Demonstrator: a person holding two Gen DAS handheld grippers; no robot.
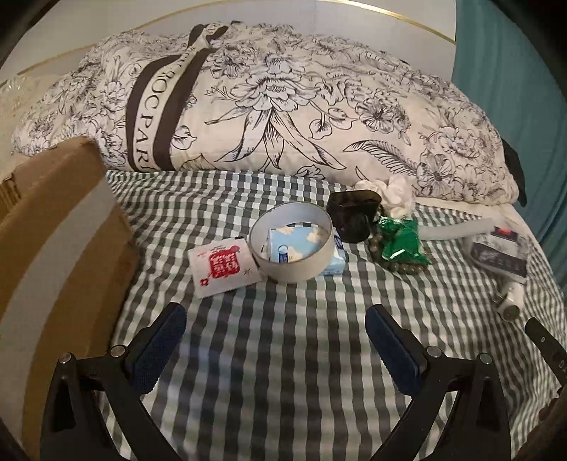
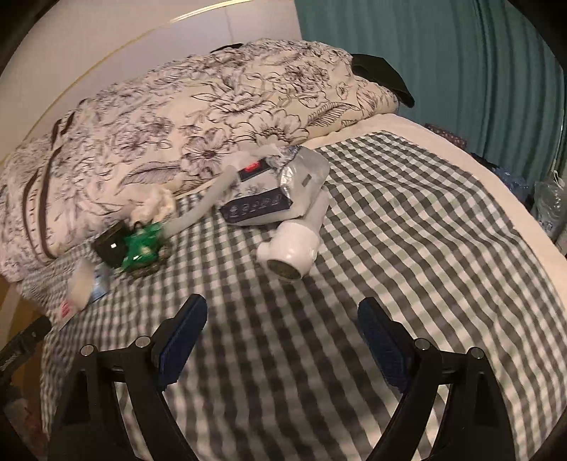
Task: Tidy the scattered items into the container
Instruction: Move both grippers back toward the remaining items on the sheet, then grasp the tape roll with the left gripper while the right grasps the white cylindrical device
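Before me: a bed (image 1: 283, 354) under a grey-and-white checked sheet (image 2: 389, 230), a floral-printed quilt (image 1: 283, 106) heaped at its far side against a pale wall (image 2: 177, 32); teal curtain (image 2: 460, 71) at right; dim indoor light.

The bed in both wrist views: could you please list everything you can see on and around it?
Cardboard box: one, brown, left edge of bed.
Quilt: one, white with black flowers, back of bed.
Tape roll: one, grey-white, centre, resting partly on the tissue pack.
Tissue pack: one, blue-white, under the roll.
Sachet: one, white with red print, left of roll.
Black case: one, behind roll.
Green packet: one, on brown beads.
Foil pouch: one, navy-silver, right.
White device: one, beside pouch.
Curtain: teal, right.
Left gripper: open.
Right gripper: open.
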